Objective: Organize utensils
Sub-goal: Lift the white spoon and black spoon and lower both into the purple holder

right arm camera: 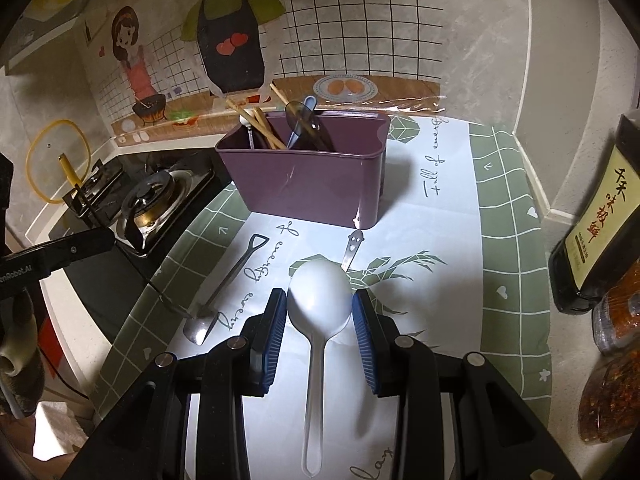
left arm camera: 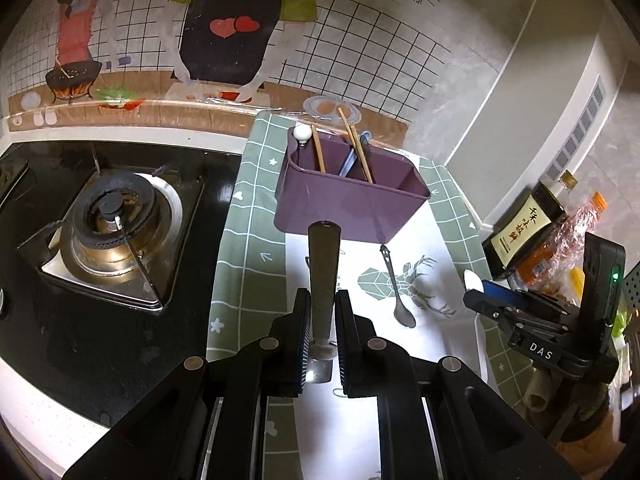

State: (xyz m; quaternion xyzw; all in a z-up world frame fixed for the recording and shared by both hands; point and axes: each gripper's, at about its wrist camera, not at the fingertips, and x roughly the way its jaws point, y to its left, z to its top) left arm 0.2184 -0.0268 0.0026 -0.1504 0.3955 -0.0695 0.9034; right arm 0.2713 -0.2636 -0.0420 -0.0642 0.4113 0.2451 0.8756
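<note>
the left hand-held gripper (left arm camera: 323, 322) is clamping a utensil with a flat metal handle (left arm camera: 324, 264), its pads pressing on both sides of the handle low down, the handle pointing away toward the purple caddy (left arm camera: 348, 204); the working end below the pads is too hidden to name. the right hand-held gripper (right arm camera: 320, 312) is gripping a white plastic spoon (right arm camera: 319, 296) by the edges of its bowl, blue pads touching each side, the handle trailing back under the gripper.

the caddy is standing on the green-and-white cloth (right arm camera: 508, 240) covering the bench, at the far end near the wall. it is holding wooden chopsticks (right arm camera: 260, 122), a blue spoon (right arm camera: 304, 120) and a dark translucent utensil (right arm camera: 304, 118) in its compartments.

two metal spoons are lying on the cloth in front of the caddy: one with a shovel-shaped handle (right arm camera: 228, 284) to the left, one with a smiley-face handle (right arm camera: 354, 242) just beyond the white spoon's bowl. a gas burner (left arm camera: 112, 224) is sitting to the left of the cloth, and a dark sauce bottle (right arm camera: 596, 216) is standing at the right.
</note>
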